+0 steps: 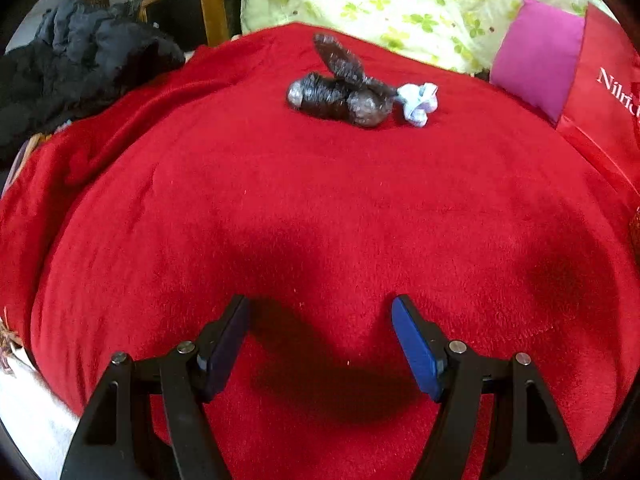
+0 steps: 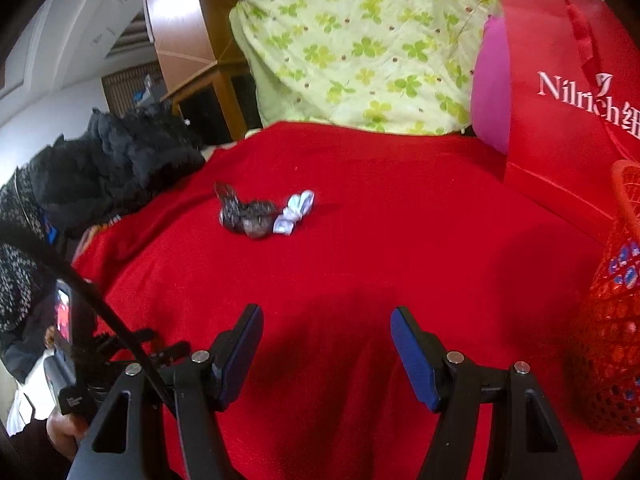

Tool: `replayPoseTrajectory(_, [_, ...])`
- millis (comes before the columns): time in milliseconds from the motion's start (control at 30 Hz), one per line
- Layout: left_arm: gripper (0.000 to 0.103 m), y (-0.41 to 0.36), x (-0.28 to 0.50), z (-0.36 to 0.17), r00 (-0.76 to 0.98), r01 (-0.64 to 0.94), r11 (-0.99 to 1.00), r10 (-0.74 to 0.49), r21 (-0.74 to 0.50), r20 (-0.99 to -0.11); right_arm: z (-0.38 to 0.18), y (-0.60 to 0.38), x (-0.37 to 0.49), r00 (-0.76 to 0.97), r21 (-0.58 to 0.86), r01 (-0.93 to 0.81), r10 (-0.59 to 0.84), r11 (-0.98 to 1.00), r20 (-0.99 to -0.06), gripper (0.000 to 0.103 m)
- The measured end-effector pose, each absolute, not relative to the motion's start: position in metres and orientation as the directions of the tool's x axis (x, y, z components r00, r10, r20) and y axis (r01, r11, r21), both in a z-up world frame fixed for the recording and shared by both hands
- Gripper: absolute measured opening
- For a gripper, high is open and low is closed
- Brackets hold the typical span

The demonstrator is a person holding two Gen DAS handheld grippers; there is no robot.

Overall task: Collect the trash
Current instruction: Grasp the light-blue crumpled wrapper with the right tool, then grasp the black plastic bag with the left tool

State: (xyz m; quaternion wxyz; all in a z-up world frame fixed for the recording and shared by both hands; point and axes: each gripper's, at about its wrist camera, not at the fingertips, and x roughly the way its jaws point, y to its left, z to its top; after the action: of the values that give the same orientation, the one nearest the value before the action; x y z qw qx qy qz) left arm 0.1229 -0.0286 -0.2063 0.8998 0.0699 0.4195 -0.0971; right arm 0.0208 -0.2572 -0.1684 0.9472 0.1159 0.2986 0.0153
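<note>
A crumpled dark plastic wrapper (image 1: 340,96) lies on the red blanket (image 1: 320,208), with a small crumpled white-blue paper (image 1: 418,102) touching its right end. Both also show in the right wrist view: the wrapper (image 2: 246,216) and the paper (image 2: 294,212). My left gripper (image 1: 320,308) is open and empty, well short of the trash. My right gripper (image 2: 326,318) is open and empty, nearer the blanket's front. A red mesh basket (image 2: 612,320) holding some trash stands at the right edge of the right wrist view.
A red paper bag (image 2: 568,92) and a pink cushion (image 1: 536,56) stand at the back right. A green clover-print quilt (image 1: 400,4) lies behind the blanket. Black clothing (image 1: 80,64) is piled at the left. The hand with the left gripper's handle (image 2: 76,384) shows at lower left.
</note>
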Motion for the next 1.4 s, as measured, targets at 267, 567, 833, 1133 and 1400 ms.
replayPoseTrajectory(267, [0.079, -0.033, 0.120, -0.210, 0.684, 0.247, 0.968, -0.139, 0.049, -0.716, -0.182, -0.244, 0.042, 0.776, 0.247, 0.007, 0.151, 0.969, -0.612, 0.071])
replayPoseTrajectory(567, [0.079, -0.027, 0.126, -0.208, 0.676, 0.249, 0.968, -0.180, -0.008, -0.715, -0.160, -0.257, 0.144, 0.768, 0.374, 0.035, 0.215, 0.927, -0.603, 0.070])
replayPoseTrajectory(833, [0.079, -0.022, 0.129, -0.206, 0.664, 0.257, 0.965, -0.218, -0.056, -0.715, -0.182, -0.252, 0.277, 0.679, 0.489, 0.130, 0.282, 0.863, -0.678, 0.063])
replayPoseTrajectory(1133, [0.080, -0.020, 0.131, -0.206, 0.661, 0.259, 0.963, -0.236, -0.078, -0.713, -0.219, -0.236, 0.331, 0.603, 0.449, 0.209, 0.247, 0.869, -0.759, 0.034])
replayPoseTrajectory(1400, [0.080, -0.019, 0.131, -0.205, 0.666, 0.242, 0.967, -0.221, -0.073, -0.712, -0.197, -0.261, 0.257, 0.654, 0.501, 0.141, 0.300, 0.854, -0.694, 0.032])
